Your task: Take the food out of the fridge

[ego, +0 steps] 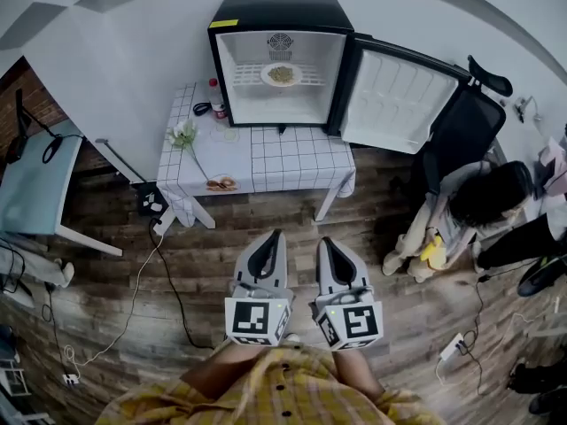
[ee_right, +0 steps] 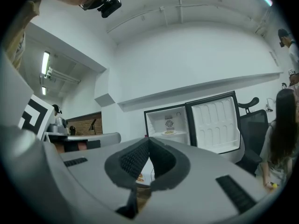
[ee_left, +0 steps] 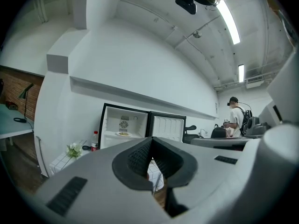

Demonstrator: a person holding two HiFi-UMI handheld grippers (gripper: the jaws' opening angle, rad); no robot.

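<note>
Nearest the camera, below a yellow checked shirt (ego: pixel 266 397), the left gripper (ego: pixel 274 234) and the right gripper (ego: pixel 324 240) were held side by side over the wooden floor (ego: pixel 221 264), both pointing level toward the fridge. Each gripper's own view showed its dark pads pressed together at the tips with nothing between them. Beyond them stood a small table (ego: pixel 292 162) under a white gridded cloth; a small plate (ego: pixel 221 183) lay near its front left edge, a sprig of white flowers (ego: pixel 182 134) lay further back on the left, and a red-capped bottle (ego: pixel 215 98) stood at the back, just beside the fridge. The black fridge (ego: pixel 280 11) sat at the table's rear against the white wall, its door (ego: pixel 399 96) swung wide to the right. The plate of food (ego: pixel 281 74) rested on the wire shelf inside, well apart from both grippers. To the right a person (ego: pixel 478 211) crouched near a black office chair (ego: pixel 469 122).
</note>
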